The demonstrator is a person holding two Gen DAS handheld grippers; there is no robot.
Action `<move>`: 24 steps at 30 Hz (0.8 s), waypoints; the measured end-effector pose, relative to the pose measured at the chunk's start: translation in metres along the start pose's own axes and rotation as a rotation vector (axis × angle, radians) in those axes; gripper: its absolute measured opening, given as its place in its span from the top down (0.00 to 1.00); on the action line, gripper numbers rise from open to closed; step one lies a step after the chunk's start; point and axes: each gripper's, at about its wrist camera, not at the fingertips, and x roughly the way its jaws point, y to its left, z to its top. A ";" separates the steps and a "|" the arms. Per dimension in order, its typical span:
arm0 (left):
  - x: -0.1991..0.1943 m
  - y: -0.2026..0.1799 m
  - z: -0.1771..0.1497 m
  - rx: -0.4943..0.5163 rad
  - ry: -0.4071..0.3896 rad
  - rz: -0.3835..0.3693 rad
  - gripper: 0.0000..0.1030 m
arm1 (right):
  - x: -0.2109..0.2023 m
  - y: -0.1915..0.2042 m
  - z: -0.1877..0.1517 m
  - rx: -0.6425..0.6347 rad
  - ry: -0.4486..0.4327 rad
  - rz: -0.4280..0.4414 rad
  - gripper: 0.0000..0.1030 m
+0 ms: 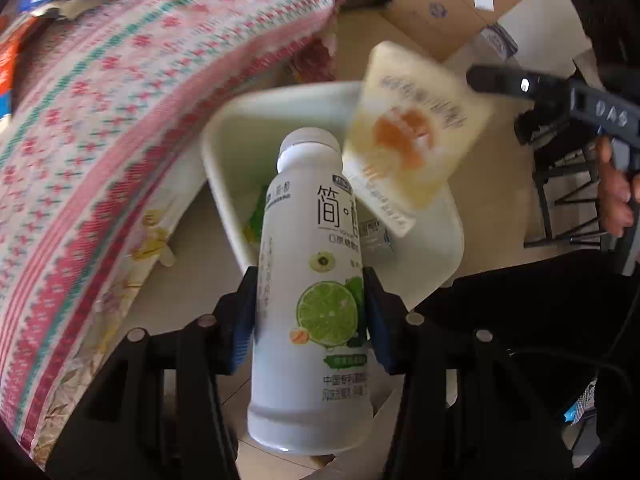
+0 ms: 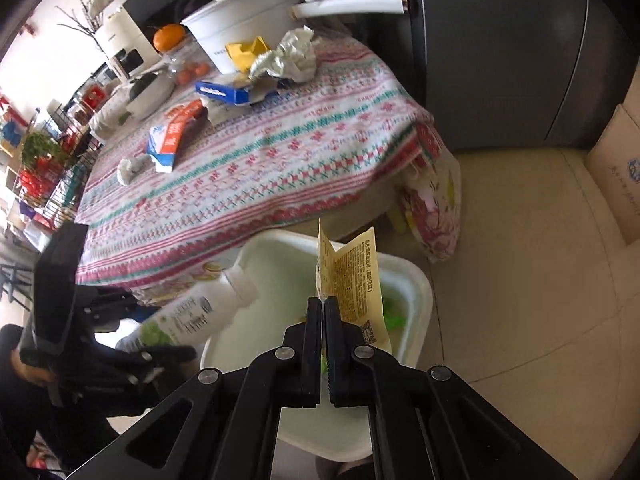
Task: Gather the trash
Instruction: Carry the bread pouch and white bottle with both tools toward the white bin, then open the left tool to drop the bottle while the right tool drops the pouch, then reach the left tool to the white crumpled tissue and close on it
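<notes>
My left gripper (image 1: 310,316) is shut on a white plastic bottle (image 1: 312,292) with a lime picture, held over the white bin (image 1: 224,148) on the floor. The bottle also shows in the right wrist view (image 2: 192,312), tipped toward the bin (image 2: 416,280). My right gripper (image 2: 322,304) is shut on a yellow snack wrapper (image 2: 352,280) and holds it above the bin. The wrapper (image 1: 416,136) is blurred in the left wrist view, with the right gripper (image 1: 480,80) behind it. Green trash lies in the bin.
The table with the patterned cloth (image 2: 248,176) stands beside the bin. On it lie crumpled foil (image 2: 288,56), a blue box (image 2: 228,92), an orange-and-white carton (image 2: 172,136), a tissue wad (image 2: 128,168) and a white pot (image 2: 248,20). Cardboard boxes (image 1: 452,8) stand on the floor.
</notes>
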 end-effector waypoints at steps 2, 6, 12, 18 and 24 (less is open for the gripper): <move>0.012 -0.010 0.005 0.040 0.032 0.005 0.50 | 0.002 -0.003 0.003 0.033 0.013 0.009 0.87; 0.001 -0.018 0.012 0.058 -0.010 0.000 0.39 | -0.004 -0.005 0.007 0.058 -0.015 0.004 0.51; -0.031 0.009 0.015 -0.006 -0.102 0.029 0.31 | -0.005 0.002 0.014 0.055 -0.026 0.015 0.44; -0.066 0.043 0.009 -0.093 -0.196 0.097 0.21 | 0.002 0.016 0.021 0.036 -0.023 -0.007 0.39; -0.091 0.081 0.003 -0.182 -0.267 0.152 0.17 | 0.007 0.040 0.031 -0.009 -0.033 -0.038 0.31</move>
